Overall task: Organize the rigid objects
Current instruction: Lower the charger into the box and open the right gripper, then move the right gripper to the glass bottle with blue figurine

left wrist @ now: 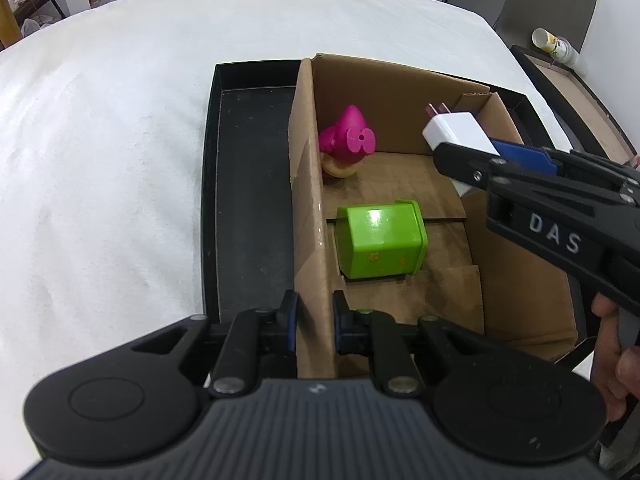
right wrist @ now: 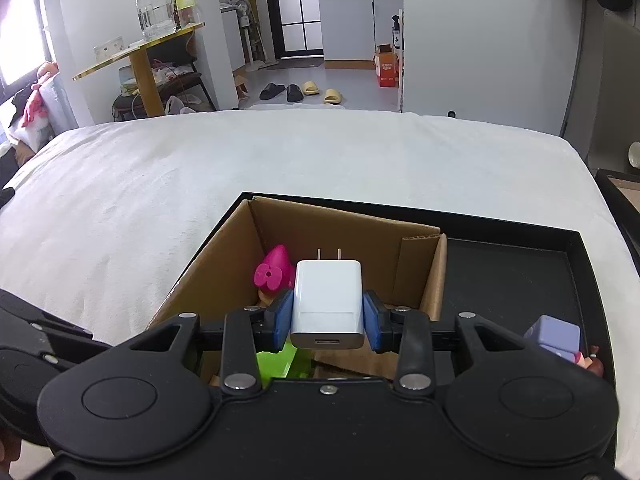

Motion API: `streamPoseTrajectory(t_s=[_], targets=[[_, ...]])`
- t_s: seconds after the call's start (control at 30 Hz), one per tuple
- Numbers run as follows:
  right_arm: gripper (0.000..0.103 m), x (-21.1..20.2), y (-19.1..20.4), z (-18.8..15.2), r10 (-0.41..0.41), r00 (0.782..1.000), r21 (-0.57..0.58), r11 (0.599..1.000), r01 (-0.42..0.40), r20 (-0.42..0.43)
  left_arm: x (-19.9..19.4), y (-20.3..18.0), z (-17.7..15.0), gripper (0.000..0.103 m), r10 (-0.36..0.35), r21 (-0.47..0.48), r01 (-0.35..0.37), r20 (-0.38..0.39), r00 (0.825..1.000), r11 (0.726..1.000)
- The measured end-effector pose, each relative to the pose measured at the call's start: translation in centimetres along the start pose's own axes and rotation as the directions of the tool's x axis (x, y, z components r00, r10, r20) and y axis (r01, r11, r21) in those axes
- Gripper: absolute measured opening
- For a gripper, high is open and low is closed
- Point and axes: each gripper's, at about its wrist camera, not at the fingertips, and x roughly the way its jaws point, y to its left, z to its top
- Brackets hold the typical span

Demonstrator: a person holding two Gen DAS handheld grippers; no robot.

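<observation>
From the left wrist view, the left gripper (left wrist: 314, 320) is clamped on the near part of the cardboard box (left wrist: 308, 184) side wall, one finger outside it, one inside. That box sits in a black tray (left wrist: 248, 184) on a white-covered bench (left wrist: 100, 140). On the box floor lie a green block (left wrist: 380, 240) and, farther back, a pink toy (left wrist: 348, 138). At the right, the right gripper (left wrist: 460, 156) holds a white charger (left wrist: 456, 132) above the box, prongs toward the far wall.

From the right wrist view, the right gripper (right wrist: 328, 320) has its blue fingers (right wrist: 282, 320) closed on the charger (right wrist: 328, 300) sides, prongs pointing away, over the open box (right wrist: 344, 224). A lilac object (right wrist: 554, 336), only partly visible and perhaps a toy, lies in the tray (right wrist: 512, 280) to the right.
</observation>
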Motion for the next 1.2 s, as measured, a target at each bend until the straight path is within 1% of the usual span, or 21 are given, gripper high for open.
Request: streamPoseTrajectory(t_s=[0.03,0.07,0.1,0.3,0.43,0.6,0.67,0.97,1.2], targets=[[0.042,-0.2,0.0,0.0,0.004,1.000,0.002,1.000,-0.004,0.019,0.0,0.0,0.0,0.014,-0.001,-0.001,0.001,0.000,1.000,1.000],[0.051,-0.6,-0.1,0.1,0.002,0.999,0.002,1.000,-0.003,0.033,0.0,0.0,0.0,0.014,-0.002,-0.001,0.002,0.001,1.000,1.000],[0.053,-0.9,-0.2,0.1,-0.004,0.999,-0.001,1.000,0.004,0.039,0.0,0.0,0.0,0.015,-0.003,-0.001,0.003,0.000,1.000,1.000],[0.053,-2.8,-2.0,-0.5,0.010,0.999,0.053,0.999,-0.012,0.035,0.1,-0.2,0.1,0.016,-0.009,0.000,0.009,0.001,1.000,1.000],[0.057,-3.9,-2.7,-0.7,-0.013,0.999,0.055,0.998,0.011,0.039,0.2,-0.4,0.2,0.016,-0.004,0.003,0.004,0.002,1.000,1.000],[0.059,-4.5,-3.3,-1.2,-0.055,0.997,0.045,0.998,0.053,0.046,0.1,-0.5,0.2,0.016,-0.001,0.003,0.001,0.002,1.000,1.000],[0.062,-4.7,-3.6,-1.6,-0.068,0.997,0.043,0.997,0.066,0.045,0.1,-0.5,0.3,0.016,0.002,0.005,-0.002,0.001,1.000,1.000],[0.063,-5.7,-6.2,-2.3,-0.093,0.995,0.077,0.993,0.090,0.033,0.3,-0.8,0.2,0.016,0.020,0.000,-0.020,-0.007,1.000,1.000],[0.063,-6.3,-8.4,-4.1,-0.117,0.993,0.119,0.986,0.115,0.005,0.4,-1.0,0.3,0.016,0.031,0.000,-0.031,-0.017,0.999,1.000]])
